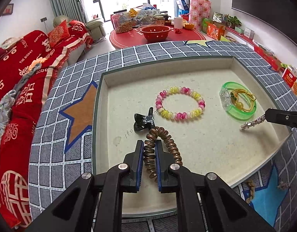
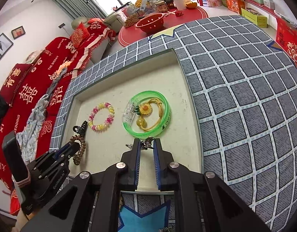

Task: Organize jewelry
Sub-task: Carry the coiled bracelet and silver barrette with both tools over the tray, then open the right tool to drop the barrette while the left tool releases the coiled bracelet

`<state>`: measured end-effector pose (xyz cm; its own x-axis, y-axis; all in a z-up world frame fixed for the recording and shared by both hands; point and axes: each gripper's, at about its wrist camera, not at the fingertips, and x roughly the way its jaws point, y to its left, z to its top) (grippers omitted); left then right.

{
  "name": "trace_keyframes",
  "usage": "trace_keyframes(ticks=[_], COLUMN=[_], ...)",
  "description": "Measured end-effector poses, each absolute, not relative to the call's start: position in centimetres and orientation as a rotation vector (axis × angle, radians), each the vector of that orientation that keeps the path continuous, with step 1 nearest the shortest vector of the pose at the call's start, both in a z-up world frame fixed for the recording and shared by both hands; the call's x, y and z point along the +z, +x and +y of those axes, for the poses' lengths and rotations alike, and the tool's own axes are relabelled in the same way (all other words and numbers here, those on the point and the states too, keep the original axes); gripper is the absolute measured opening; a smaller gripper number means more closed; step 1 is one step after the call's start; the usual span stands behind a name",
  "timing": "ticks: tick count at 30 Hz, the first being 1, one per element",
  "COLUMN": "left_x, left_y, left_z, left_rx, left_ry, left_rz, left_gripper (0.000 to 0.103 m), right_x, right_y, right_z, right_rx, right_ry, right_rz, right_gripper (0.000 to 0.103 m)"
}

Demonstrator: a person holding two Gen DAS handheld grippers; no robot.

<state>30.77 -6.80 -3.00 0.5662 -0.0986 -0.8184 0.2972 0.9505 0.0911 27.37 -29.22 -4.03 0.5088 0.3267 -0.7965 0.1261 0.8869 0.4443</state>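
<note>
Left tool (image 1: 150,150) clamped on brown spiral coil hair tie (image 1: 158,150), low over cream shallow tray (image 1: 187,147), near-left zone; coil axis along fingers. Black hair claw clip (image 1: 143,121) just ahead. Right tool (image 2: 146,145) clamped on silver chain bracelet (image 2: 146,142), green translucent bangle (image 2: 148,114) just ahead.

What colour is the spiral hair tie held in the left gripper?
Bronze-brown spiral hair tie, clearest in the left wrist view, clamped in the left gripper.

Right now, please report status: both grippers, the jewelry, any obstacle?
Left gripper shut on brown coil tie. Right gripper shut on silver chain. Both over the tray. Black clip touches the coil.
</note>
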Motion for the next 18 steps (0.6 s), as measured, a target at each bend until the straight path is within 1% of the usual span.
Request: trace_keyframes(ticks=[4, 8, 10, 11, 13, 15, 18], left_x=[-3.2, -3.1, -3.0, -3.0, -2.9, -2.8, -2.6], left_y=[30.7, 30.7, 30.6, 30.6, 30.6, 30.5, 30.5], left_z=[-7.2, -7.3, -7.3, -7.2, -7.2, -7.1, -7.0], left_rx=[-0.227, -0.217, -0.211, -0.209, -0.203, -0.199, -0.198], left_ry=[0.251, 0.259, 0.263, 0.264, 0.261, 0.259, 0.255], left_rz=[0.943, 0.939, 0.937, 0.936, 0.935, 0.931, 0.926], left_gripper=[0.025, 0.025, 0.025, 0.025, 0.025, 0.025, 0.025], right_x=[-4.5, -4.9, -5.0, -5.0, -4.8, -4.5, -3.8], right_y=[27.0, 27.1, 27.1, 27.0, 27.0, 26.9, 26.6], right_z=[-29.4, -29.4, -29.4, -29.4, -29.2, -29.1, -28.6], right_rx=[0.124, 0.111, 0.11, 0.109, 0.109, 0.114, 0.123], right_ry=[0.488, 0.471, 0.469, 0.464, 0.451, 0.444, 0.431], right_rz=[1.053, 1.074, 1.079, 1.079, 1.077, 1.07, 1.051], right_gripper=[0.02, 0.02, 0.028, 0.03, 0.042, 0.045, 0.046])
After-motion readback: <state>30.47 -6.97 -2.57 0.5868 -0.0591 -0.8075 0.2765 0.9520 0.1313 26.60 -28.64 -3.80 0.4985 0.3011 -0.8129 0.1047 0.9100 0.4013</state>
